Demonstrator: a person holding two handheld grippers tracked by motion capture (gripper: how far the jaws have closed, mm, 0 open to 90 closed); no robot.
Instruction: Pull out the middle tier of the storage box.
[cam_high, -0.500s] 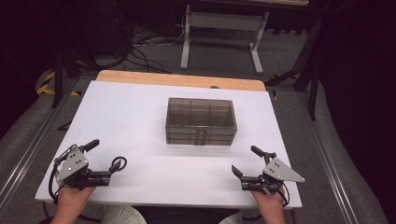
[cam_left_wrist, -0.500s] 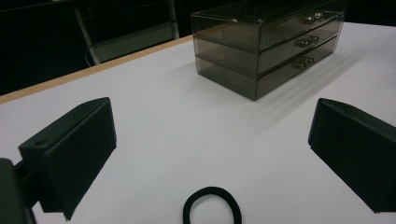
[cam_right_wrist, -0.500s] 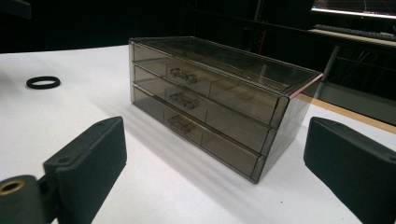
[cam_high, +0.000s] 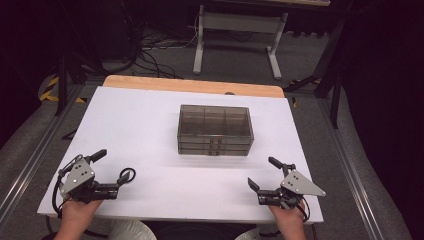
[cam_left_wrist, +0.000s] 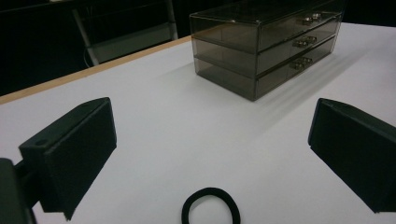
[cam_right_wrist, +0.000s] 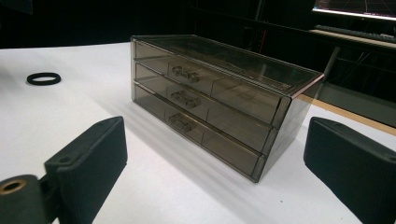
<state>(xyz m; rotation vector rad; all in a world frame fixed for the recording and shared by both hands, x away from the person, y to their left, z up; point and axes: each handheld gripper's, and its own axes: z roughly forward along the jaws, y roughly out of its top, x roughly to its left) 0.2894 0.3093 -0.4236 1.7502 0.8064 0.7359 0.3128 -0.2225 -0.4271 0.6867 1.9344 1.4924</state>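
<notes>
A smoky see-through chest of three drawers (cam_high: 215, 131) stands at the middle of the white table (cam_high: 140, 125), its handles facing the person. A black hair tie (cam_high: 127, 175) lies flat near the front left. My left gripper (cam_high: 112, 172) rests low on the table right behind the tie, jaws wide open; in the left gripper view the hair tie (cam_left_wrist: 211, 209) lies on the table between the left gripper's (cam_left_wrist: 212, 135) jaws, untouched. My right gripper (cam_high: 262, 172) sits at the front right, open and empty, aimed at the chest (cam_right_wrist: 219, 98).
A wooden strip (cam_high: 190, 85) runs along the table's far edge. Behind it stand a grey metal frame (cam_high: 235, 30) and floor cables (cam_high: 155, 45). Metal rails (cam_high: 30, 165) flank the table. White surface lies bare between the grippers and the chest.
</notes>
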